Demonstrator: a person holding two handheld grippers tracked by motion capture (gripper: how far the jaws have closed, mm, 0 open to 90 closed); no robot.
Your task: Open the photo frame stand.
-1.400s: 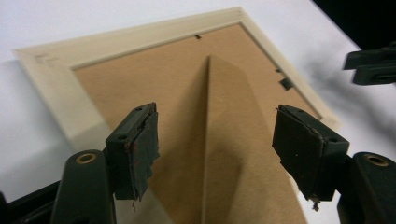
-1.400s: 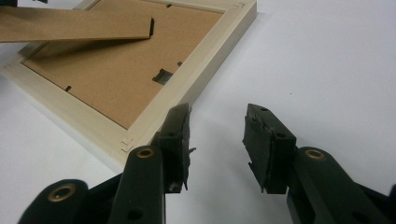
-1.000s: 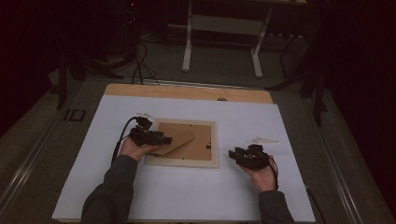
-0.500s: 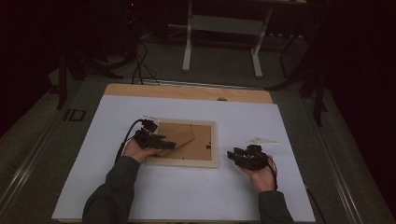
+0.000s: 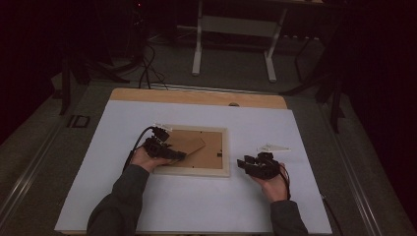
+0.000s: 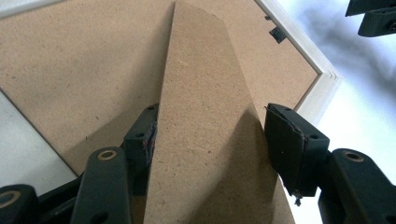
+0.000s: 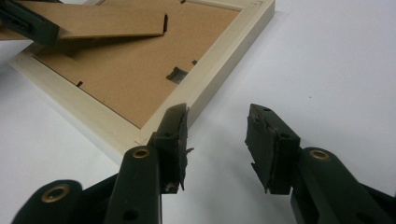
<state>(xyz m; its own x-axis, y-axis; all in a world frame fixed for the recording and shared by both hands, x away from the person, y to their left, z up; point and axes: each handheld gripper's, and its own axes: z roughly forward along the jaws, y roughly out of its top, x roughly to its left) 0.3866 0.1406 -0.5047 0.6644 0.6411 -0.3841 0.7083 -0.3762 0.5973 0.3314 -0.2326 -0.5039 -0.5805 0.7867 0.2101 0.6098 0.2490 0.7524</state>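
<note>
Left tool (image 6: 210,140) has slid nearer, spread astride stand (image 6: 205,116); right tool (image 7: 217,140) spread.

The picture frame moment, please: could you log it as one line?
picture frame: face down on table | stand flap: between open left gripper jaws, grip unclear | right gripper: open, empty, beside frame corner

No readable text, labels, numbers or signs anywhere.
</note>
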